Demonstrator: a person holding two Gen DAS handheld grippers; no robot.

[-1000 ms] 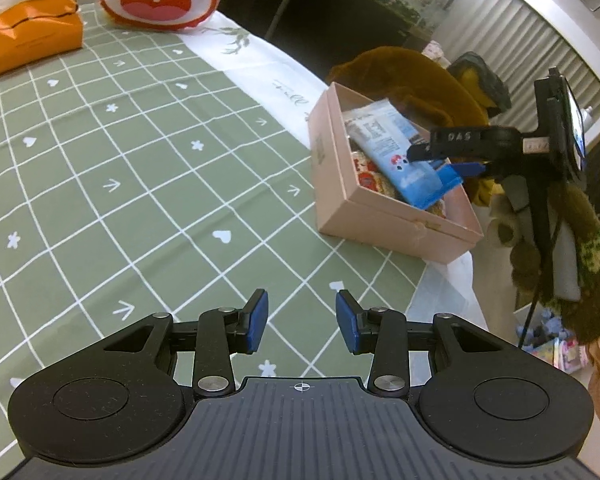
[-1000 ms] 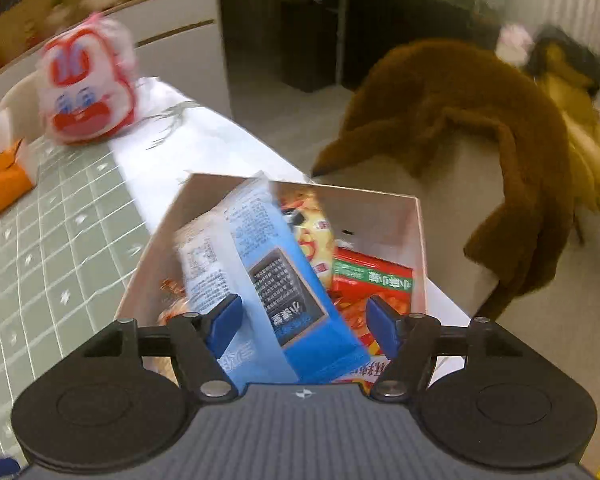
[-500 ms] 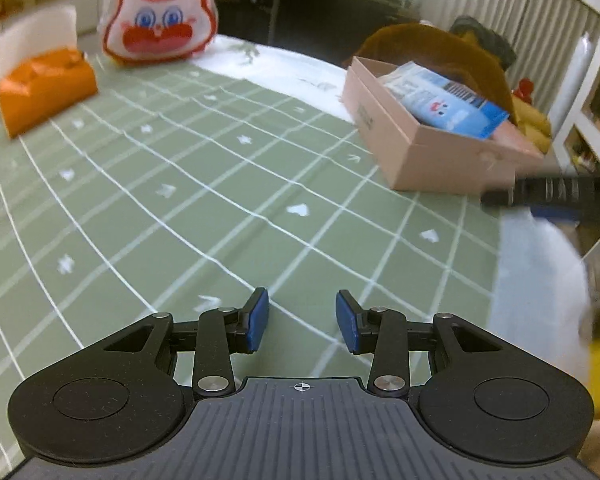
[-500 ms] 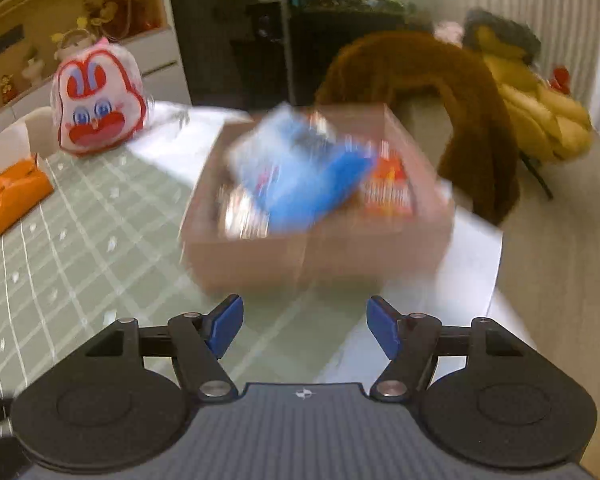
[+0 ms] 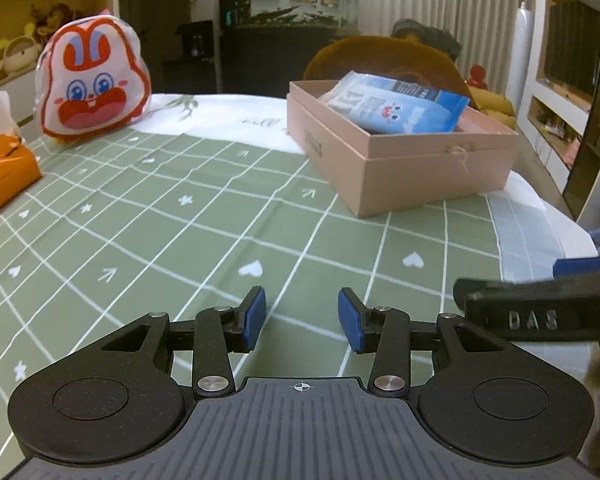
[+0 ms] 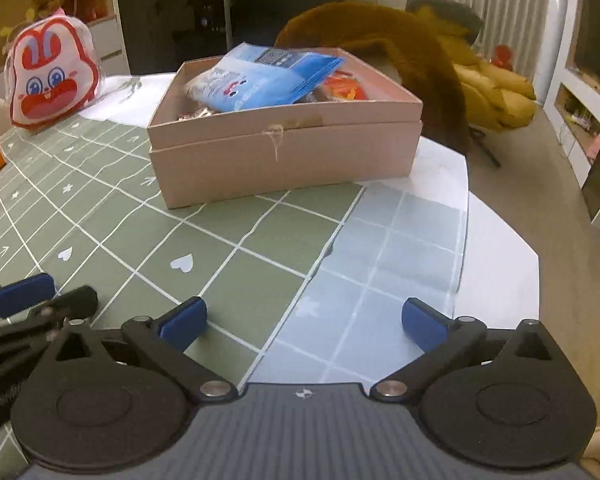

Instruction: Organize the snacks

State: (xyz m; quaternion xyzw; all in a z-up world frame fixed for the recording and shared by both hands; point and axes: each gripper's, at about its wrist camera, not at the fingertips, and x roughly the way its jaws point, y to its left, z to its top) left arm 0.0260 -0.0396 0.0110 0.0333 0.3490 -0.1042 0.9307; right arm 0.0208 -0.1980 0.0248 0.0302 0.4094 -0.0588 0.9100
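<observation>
Several snack packets lay piled in the pink box, which sat in the upper middle of the right wrist frame on the green checked tablecloth; a blue packet lay on top, its upper end poking above the rim, with an orange-red packet beside it. No loose snack showed on the cloth in either view. Lower in that frame the right gripper had its jaws opening wide, nothing between them. In the left wrist frame the left gripper stood narrower, its jaws also opening and empty, with the pink box at upper right. A rabbit-faced bag and an orange tissue box sat at the left edge. Judging from the heap, the blue packet could slide out if the box were nudged or lifted, since it rested loosely above the walls.
</observation>
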